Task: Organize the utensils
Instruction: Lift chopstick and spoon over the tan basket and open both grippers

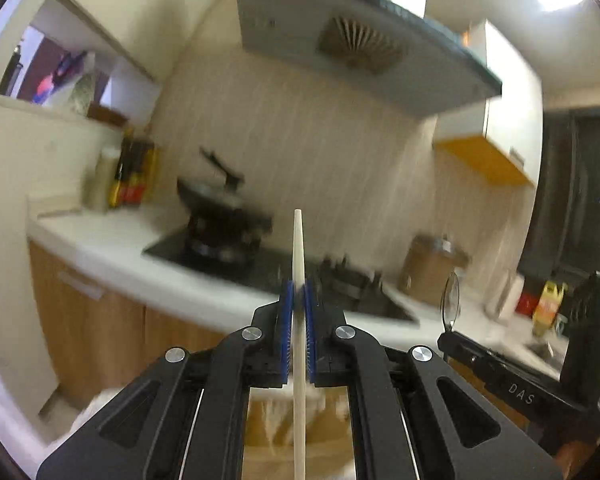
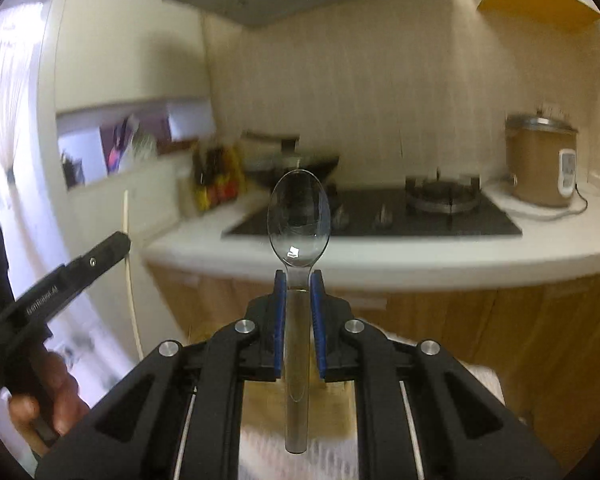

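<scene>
My left gripper point(image 1: 299, 288) is shut on a pale wooden chopstick point(image 1: 298, 248) that sticks up past its blue pads and runs back under the jaws. My right gripper point(image 2: 299, 278) is shut on the handle of a clear plastic spoon point(image 2: 299, 212), bowl upright and facing the camera. Both are raised in the air in front of the kitchen counter. In the right wrist view the left gripper point(image 2: 118, 242) shows at the left edge with the chopstick point(image 2: 129, 264) crossing it, held by a person's hand point(image 2: 56, 396). In the left wrist view the right gripper's body point(image 1: 512, 376) and the spoon point(image 1: 450, 300) appear at right.
A white counter point(image 2: 380, 260) carries a black gas hob point(image 2: 380, 216), a wok point(image 1: 216, 200), sauce bottles point(image 1: 130, 178) and a brown rice cooker point(image 2: 540, 164). A range hood point(image 1: 340, 36) hangs above. Wooden cabinet fronts point(image 1: 88, 320) stand below. A pale cloth-covered surface point(image 2: 476, 376) lies under the grippers.
</scene>
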Motion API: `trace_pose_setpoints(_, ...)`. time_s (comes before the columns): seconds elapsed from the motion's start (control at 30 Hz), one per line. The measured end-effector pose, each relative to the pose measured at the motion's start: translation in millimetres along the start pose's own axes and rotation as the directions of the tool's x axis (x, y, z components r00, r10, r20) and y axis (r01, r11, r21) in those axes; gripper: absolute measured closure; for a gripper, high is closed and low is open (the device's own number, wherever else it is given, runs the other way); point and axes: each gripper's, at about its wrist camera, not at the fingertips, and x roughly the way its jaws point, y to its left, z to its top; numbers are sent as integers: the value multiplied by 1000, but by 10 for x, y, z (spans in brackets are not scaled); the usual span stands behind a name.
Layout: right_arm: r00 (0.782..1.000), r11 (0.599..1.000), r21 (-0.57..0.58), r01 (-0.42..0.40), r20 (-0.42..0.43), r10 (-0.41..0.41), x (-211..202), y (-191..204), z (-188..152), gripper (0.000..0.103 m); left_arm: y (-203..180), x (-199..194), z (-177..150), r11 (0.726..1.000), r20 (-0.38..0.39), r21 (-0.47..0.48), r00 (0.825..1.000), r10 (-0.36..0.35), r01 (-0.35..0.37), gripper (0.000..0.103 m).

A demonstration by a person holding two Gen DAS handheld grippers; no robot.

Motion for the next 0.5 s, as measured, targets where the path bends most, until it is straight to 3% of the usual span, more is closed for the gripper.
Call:
trace_pose_setpoints(0.1, 999, 999, -17, 34, 36, -34, 231, -31, 5, 93, 83, 190, 2, 1000, 81, -4, 997, 5, -5, 99)
trace_pose_setpoints(0.17, 998, 999, -27, 46, 44, -44, 385, -74, -51, 93, 184, 348, -40, 1000, 96, -24, 995, 3, 0, 99)
trace_pose_setpoints(0.5, 998, 995, -78, 54, 38, -52, 724, -177, -394, 93, 416, 713, -401, 993, 66, 21, 992, 111, -113, 99)
